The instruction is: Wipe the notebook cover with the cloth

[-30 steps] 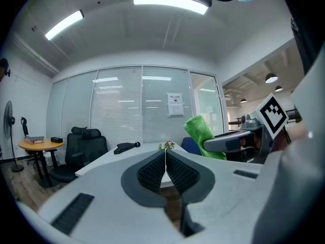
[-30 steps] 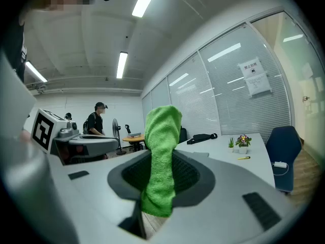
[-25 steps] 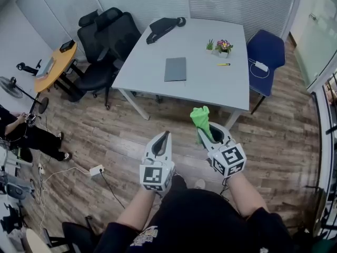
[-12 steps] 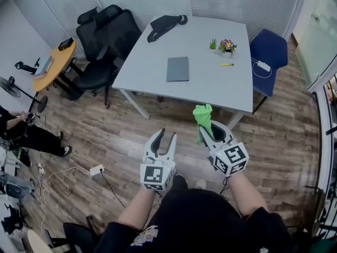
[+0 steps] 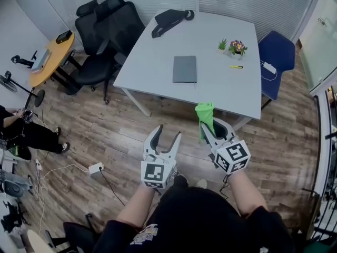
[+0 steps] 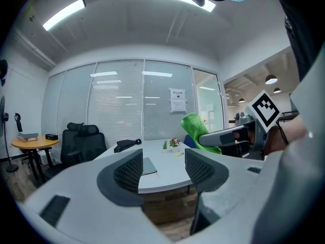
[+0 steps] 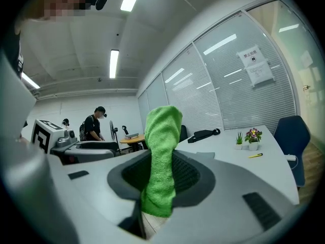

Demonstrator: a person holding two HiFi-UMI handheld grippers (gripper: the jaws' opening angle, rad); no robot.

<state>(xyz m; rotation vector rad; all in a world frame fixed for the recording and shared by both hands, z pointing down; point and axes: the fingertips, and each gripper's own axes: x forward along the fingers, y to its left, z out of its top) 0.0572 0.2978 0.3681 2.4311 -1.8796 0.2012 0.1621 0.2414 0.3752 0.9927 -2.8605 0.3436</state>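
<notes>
Head view shows the grey notebook [image 5: 185, 69] lying flat on the white bench [image 5: 226, 94], far ahead, not yet reached. The right tongs [image 5: 210, 128] clamp the green cloth [image 5: 205, 115] upright, ready for wiping. The left tongs [image 5: 169, 133] have just been opening, nothing between them, probably to steady the notebook.

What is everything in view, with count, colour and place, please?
table: one, white, mid-room.
notebook: one, grey, flat on the table.
bag: one, black, table's far edge.
potted plants: two, green, table's far right.
pen: one, yellow, near the plants.
office chairs: two, black, left of the table.
blue chair: one, right of the table.
round table: one, wood-coloured, far left.
power strip: one, white, on the floor.
cloth: one, green, clamped in the right gripper.
left gripper: one, white, jaws open and empty, just been opening.
right gripper: one, white, jaws shut on the cloth.
</notes>
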